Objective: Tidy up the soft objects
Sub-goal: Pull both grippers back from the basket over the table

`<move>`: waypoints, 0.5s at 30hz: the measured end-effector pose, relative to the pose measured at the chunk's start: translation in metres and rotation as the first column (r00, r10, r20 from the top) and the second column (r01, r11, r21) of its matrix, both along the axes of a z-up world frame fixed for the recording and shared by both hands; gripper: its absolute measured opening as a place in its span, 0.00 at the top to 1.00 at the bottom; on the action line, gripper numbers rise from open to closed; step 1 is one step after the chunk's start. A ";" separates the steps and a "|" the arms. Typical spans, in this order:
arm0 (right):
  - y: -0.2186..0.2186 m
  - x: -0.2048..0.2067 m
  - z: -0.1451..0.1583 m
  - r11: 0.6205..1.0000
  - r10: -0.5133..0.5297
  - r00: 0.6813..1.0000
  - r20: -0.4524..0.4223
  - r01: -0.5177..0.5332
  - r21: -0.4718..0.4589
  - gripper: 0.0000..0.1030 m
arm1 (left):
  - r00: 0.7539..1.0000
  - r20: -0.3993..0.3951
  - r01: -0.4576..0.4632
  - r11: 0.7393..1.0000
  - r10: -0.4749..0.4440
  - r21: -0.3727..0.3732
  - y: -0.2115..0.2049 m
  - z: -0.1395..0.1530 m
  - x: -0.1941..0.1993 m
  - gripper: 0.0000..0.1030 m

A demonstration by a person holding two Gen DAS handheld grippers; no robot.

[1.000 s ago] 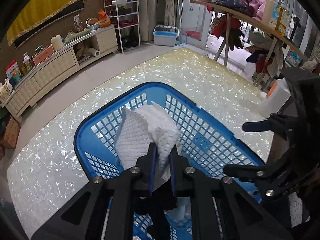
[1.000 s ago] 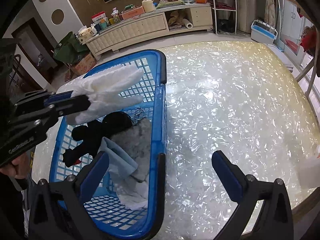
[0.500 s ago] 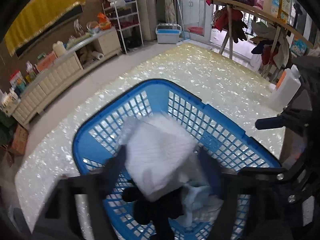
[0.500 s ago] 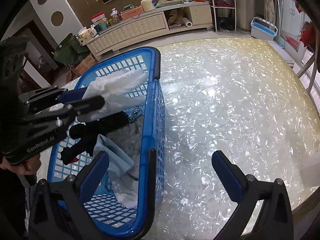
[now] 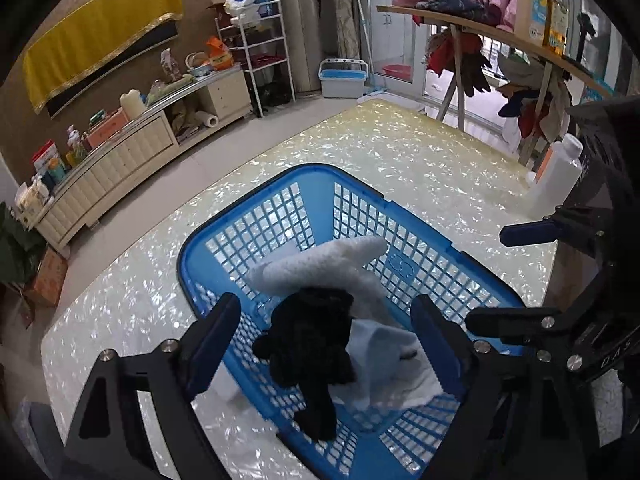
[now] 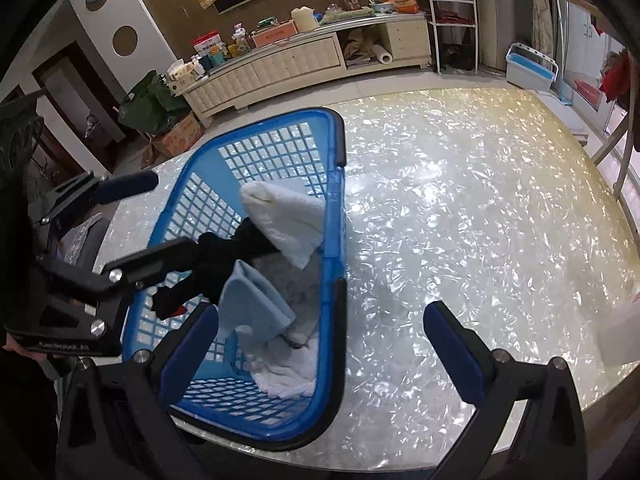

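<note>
Blue plastic makes up the basket (image 5: 404, 268) standing on a pearly, shell-patterned table (image 5: 400, 148), and both grippers hang over it, tilted steeply downward. The left gripper (image 5: 324, 332) points into the basket from its near end; its jaws have just been opening and now stand wide apart, with nothing pressed between the blue pads. Below that gap, apart from both pads, lies a black soft toy (image 5: 312, 340). Beyond it a white towel (image 5: 320, 266) rests in the basket, one end propped toward the far mesh wall. A pale blue cloth (image 5: 376, 344) and more white fabric (image 5: 412, 388) lie beside the toy on the basket floor.

From the right wrist view, the left gripper (image 6: 168, 212) reaches in from the left edge, with part of the person's hand (image 6: 16, 350) showing behind its black frame. The right gripper (image 6: 320, 344) is held over the basket's right rim: its left finger (image 6: 192, 344) is above the mesh floor, its right finger (image 6: 452, 344) above bare table. Its jaws are spread wide and hold nothing. In this view the towel (image 6: 288, 228) leans against the basket's (image 6: 340, 216) right wall, with the black toy (image 6: 224, 256) and blue cloth (image 6: 256, 304) nearer the camera.

A white bottle (image 5: 556, 184) stands on the table, well apart from the basket.
</note>
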State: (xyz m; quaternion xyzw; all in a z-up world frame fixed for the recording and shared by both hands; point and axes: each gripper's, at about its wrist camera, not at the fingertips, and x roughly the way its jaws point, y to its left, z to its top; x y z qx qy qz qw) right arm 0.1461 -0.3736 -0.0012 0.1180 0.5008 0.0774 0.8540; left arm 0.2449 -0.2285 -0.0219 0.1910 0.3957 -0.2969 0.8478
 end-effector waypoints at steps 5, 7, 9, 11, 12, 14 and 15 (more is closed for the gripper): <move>0.003 -0.009 0.012 1.000 -0.001 1.000 0.023 0.001 -0.005 0.00 | 0.999 0.021 -0.045 0.999 0.045 -0.023 0.015 0.011 -0.014 0.15; 0.005 -0.011 0.017 1.000 -0.002 1.000 0.031 0.002 -0.011 0.00 | 0.998 0.035 -0.045 0.999 0.046 -0.019 0.021 0.015 -0.023 0.07; 0.007 -0.013 0.020 1.000 0.001 0.999 0.038 -0.001 -0.018 0.00 | 0.997 0.047 -0.058 0.998 0.059 -0.015 0.025 0.019 -0.029 0.00; 0.009 -0.017 0.022 1.000 0.007 0.999 0.044 -0.006 -0.025 0.00 | 0.996 0.058 -0.068 0.997 0.070 -0.036 0.033 0.025 -0.036 0.00; 0.012 -0.018 0.024 1.000 0.011 0.999 0.047 -0.010 -0.026 0.00 | 0.996 0.058 -0.070 0.996 0.073 -0.049 0.037 0.029 -0.040 0.00; 0.019 -0.021 0.026 0.999 0.017 0.998 0.054 -0.016 -0.031 0.00 | 0.995 0.057 -0.078 0.995 0.082 -0.063 0.044 0.033 -0.045 0.00; 0.023 -0.022 0.028 0.999 0.023 0.998 0.057 -0.021 -0.033 0.00 | 0.995 0.059 -0.082 0.994 0.086 -0.068 0.047 0.035 -0.046 0.00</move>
